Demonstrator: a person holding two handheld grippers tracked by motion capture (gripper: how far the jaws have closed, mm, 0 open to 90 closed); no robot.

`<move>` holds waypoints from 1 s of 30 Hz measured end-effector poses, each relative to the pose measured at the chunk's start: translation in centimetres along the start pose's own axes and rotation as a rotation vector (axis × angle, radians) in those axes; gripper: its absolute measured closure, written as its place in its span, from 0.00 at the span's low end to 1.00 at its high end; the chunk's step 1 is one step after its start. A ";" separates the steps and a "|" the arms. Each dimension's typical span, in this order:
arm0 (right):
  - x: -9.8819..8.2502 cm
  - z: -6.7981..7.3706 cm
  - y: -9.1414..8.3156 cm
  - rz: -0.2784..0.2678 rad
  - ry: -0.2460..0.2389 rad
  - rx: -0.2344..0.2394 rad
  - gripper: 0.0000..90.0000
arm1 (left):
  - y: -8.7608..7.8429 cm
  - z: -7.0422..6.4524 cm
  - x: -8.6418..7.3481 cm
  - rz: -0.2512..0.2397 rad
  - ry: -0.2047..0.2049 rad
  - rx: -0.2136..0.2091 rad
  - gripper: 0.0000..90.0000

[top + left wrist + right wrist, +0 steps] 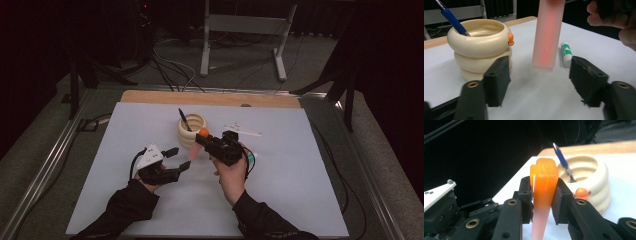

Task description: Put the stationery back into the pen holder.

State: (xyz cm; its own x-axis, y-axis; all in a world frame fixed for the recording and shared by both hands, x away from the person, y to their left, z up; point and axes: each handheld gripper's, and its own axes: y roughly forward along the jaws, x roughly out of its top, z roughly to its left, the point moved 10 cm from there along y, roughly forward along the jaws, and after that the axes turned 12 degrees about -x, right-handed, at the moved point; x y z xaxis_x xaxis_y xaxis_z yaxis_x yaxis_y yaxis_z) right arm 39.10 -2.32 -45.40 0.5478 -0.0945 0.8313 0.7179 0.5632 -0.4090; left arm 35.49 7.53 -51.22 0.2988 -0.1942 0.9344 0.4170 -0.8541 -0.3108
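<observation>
My right gripper [202, 140] is shut on the orange top [544, 180] of a marker. The marker's translucent pink barrel [548, 35] hangs down from the jaws, its lower end just above the white table sheet [280, 180]. My left gripper [179, 159] rests low beside it, open. In the left gripper view its black pads [497, 80] stand on either side of the barrel's lower end without touching it. A cream ringed pen holder [191, 127] with a small orange knob [510, 39] stands just behind and holds a blue pen [451, 16].
A green and white stick [566, 52] lies on the sheet just past the barrel, near the right hand. A flat white piece [243, 131] lies behind the right gripper. The wooden table edge [210, 97] runs along the back, with a metal stand on the floor beyond.
</observation>
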 end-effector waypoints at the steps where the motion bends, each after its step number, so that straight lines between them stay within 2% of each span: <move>1: 0.2 0.0 -0.1 -0.007 -0.029 -0.009 0.80 | 0.0 0.0 0.0 -0.001 -0.002 0.002 0.35; 6: 1.2 0.4 -0.4 -0.054 -0.121 -0.017 0.80 | 0.0 0.1 0.0 0.001 -0.015 -0.005 0.30; 11: 2.1 0.4 -0.6 -0.070 -0.147 -0.023 0.80 | 0.1 -0.1 -0.2 0.008 -0.026 -0.013 0.23; 17: 3.4 0.6 -0.7 -0.102 -0.205 -0.030 0.80 | 0.2 -0.3 -0.3 0.019 -0.037 -0.038 0.11; 19: 4.1 0.7 -0.6 -0.116 -0.231 -0.030 0.80 | 0.2 -0.4 -0.4 0.021 -0.042 -0.047 0.04; 25: 5.4 0.5 -0.1 -0.141 -0.255 -0.042 0.80 | 0.1 -0.2 -0.4 0.023 -0.027 -0.028 0.00; 30: 6.2 0.4 0.6 -0.148 -0.279 -0.074 0.80 | 0.2 -0.1 -0.6 0.028 -0.026 -0.027 0.00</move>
State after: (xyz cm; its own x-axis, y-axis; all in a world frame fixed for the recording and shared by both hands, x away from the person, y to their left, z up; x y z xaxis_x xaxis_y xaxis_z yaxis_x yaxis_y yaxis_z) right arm 42.79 -2.29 -40.32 0.3035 0.0634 0.9507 0.8160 0.4978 -0.2937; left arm 35.25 7.45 -51.82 0.3319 -0.2059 0.9206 0.3853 -0.8612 -0.3315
